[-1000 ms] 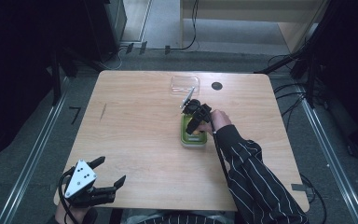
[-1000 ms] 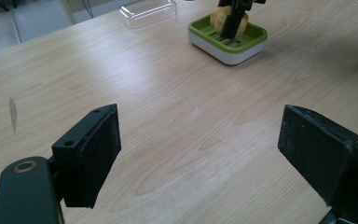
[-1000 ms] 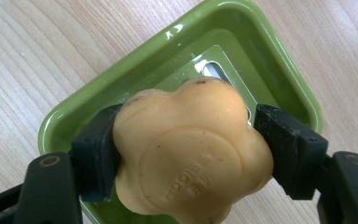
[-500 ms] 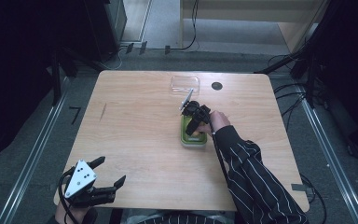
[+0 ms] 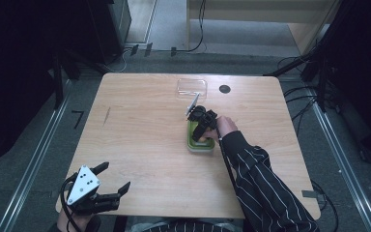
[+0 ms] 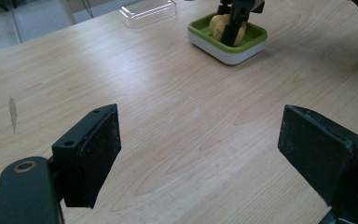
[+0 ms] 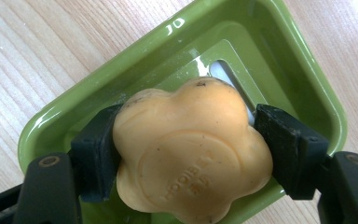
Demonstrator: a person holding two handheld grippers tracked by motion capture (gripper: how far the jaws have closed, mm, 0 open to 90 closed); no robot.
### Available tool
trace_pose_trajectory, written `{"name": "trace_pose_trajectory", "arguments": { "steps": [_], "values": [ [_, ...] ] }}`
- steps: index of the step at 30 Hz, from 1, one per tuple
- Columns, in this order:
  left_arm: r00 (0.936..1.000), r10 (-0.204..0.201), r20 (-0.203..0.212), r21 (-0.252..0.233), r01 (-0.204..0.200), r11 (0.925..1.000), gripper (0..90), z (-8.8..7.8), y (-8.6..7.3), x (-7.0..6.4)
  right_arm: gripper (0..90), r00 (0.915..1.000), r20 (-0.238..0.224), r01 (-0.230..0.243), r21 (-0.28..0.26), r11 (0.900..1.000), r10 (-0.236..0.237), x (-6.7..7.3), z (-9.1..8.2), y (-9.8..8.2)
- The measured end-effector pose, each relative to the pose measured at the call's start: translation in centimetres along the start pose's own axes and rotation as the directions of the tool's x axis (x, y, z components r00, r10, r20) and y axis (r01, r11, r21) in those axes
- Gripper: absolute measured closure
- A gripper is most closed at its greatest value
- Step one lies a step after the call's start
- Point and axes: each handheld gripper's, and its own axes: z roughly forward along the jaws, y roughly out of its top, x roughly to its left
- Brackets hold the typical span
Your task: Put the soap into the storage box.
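Our right gripper (image 7: pixel 186 163) clamps the flower-shaped soap (image 7: pixel 191 149) inside the green dish (image 7: pixel 317 93); next we judge lifting or releasing. Left gripper (image 6: pixel 200 154) rests wide open, empty.

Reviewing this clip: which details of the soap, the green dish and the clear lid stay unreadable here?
- Soap: underside hidden by its own body in the right gripper view, so contact with the green dish is unclear; embossed lettering too blurred to read.
- Soap in the high view: largely covered by the right gripper.
- Clear lid: far side cut by the left gripper view's top edge.
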Motion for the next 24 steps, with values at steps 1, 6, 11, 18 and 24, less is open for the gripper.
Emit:
{"name": "trace_pose_trajectory", "arguments": {
  "steps": [1, 6, 11, 18, 24],
  "values": [
    [1.0000, 0.000, 0.000, 0.000, 0.000, 1.0000, 13.6, 0.0, 0.0, 0.0, 27.9, 1.0000, 0.001, -0.003, -0.001, 1.000, 0.003, 0.0, 0.0, 0.0],
    [1.0000, -0.001, 0.000, 0.000, 0.001, 1.0000, 13.6, 0.0, 0.0, 0.0, 23.1, 1.0000, 0.000, -0.008, -0.009, 1.000, 0.008, -0.1, 0.0, 0.0],
    [1.0000, 0.000, 0.001, 0.001, 0.000, 1.0000, 13.6, 0.0, 0.0, 0.0, 17.7, 0.9998, -0.006, -0.021, -0.029, 0.999, 0.021, -0.2, -0.6, -0.1],
    [1.0000, 0.003, 0.006, -0.002, -0.003, 1.0000, 13.6, 0.2, 0.1, 0.0, 9.5, 0.9995, 0.011, -0.030, -0.065, 0.997, 0.031, -0.2, -1.9, -0.6],
    [0.9999, 0.006, 0.012, -0.005, -0.006, 1.0000, 13.6, 0.4, 0.3, 0.0, 3.3, 0.9981, 0.024, -0.054, -0.093, 0.994, 0.056, -0.3, -3.3, -1.4]
  ]
}}
